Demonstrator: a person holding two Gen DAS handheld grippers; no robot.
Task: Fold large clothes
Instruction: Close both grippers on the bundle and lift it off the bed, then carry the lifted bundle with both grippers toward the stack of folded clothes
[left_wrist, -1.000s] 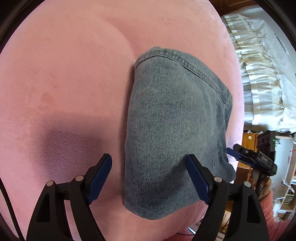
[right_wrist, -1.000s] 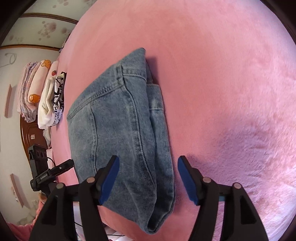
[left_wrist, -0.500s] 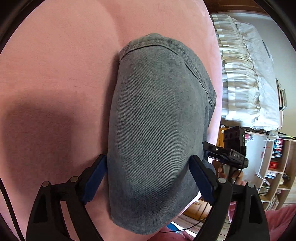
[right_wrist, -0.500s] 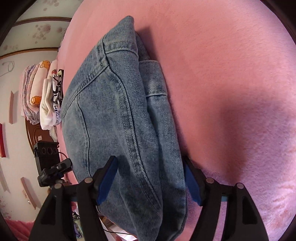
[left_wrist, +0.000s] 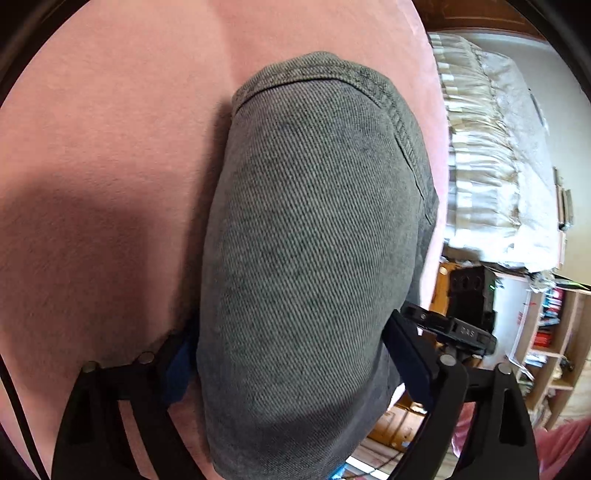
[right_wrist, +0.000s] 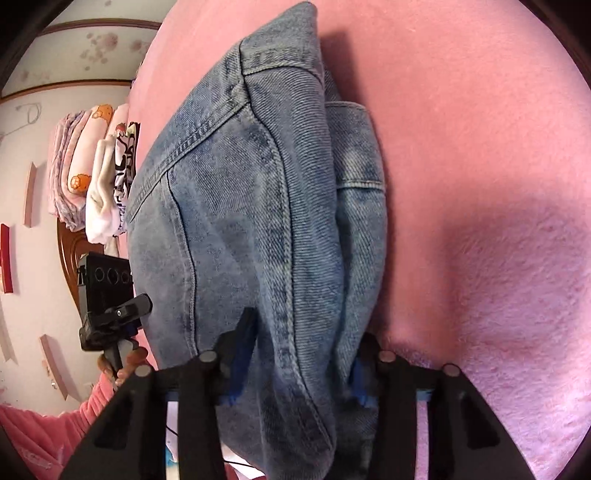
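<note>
— So, where are the jeans (left_wrist: 306, 258) at this moment?

— Folded into a thick denim bundle, lying on the pink plush cover (left_wrist: 110, 155) close to its near edge, with the bundle's near end hanging a little past that edge. Both grippers have come at that near end.

— How does the left gripper (left_wrist: 291, 365) stand?

— Its jaws are spread wide, one blue pad on each side of the bundle. The left pad is tucked in shadow against the denim's edge, and the right pad sits just beside the fabric. I can't see either pad pressing in.

— And the right gripper (right_wrist: 299, 373)?

— Its jaws are closing, with the bundle's thick seamed edge between them. Both blue pads (right_wrist: 242, 363) are right up against the layered denim, and the fabric bulges out above them, so it reads as a clamp on the jeans.

— Anything else around?

— From the right wrist view, the other hand (right_wrist: 127, 363) in a pink sleeve (right_wrist: 44, 435) shows at the lower left, holding its gripper handle. Behind it, a stack of folded blankets (right_wrist: 85, 177) stands against the wall. From the left wrist view, a bed with a cream ruffled cover (left_wrist: 491, 162) lies beyond the pink cover, and a wooden shelf (left_wrist: 554, 350) stands at the lower right.
</note>
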